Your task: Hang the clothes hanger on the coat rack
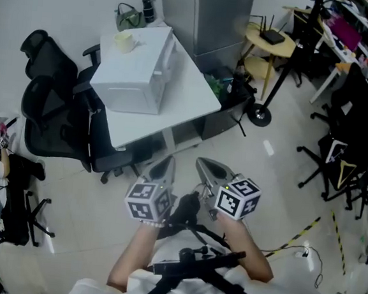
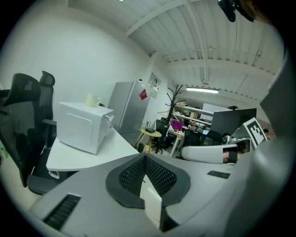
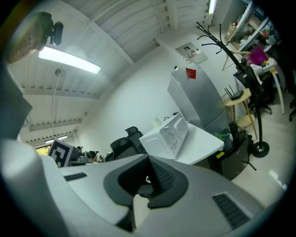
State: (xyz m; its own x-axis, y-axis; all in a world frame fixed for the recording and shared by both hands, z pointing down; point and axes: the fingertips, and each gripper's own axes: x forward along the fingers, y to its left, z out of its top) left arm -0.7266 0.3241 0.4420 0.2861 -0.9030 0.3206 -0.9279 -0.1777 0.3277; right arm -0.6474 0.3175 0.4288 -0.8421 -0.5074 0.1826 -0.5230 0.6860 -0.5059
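Grippers sit side by side close to my operator's body, low over the floor. On the left gripper (image 1: 168, 166) feed I read the jaws pressed together with nothing between them. The right gripper (image 1: 203, 165) shows the same, closed and empty. I see what looks like the hanger (image 1: 344, 169), pale, hung on a dark chair (image 1: 357, 110) at far right, with neither gripper near it. The rack (image 1: 260, 114) stands just past the table (image 1: 195, 93) corner, apart from the hanger. A microwave (image 1: 136, 68) sits on the table, a mug (image 1: 123, 40) on top.
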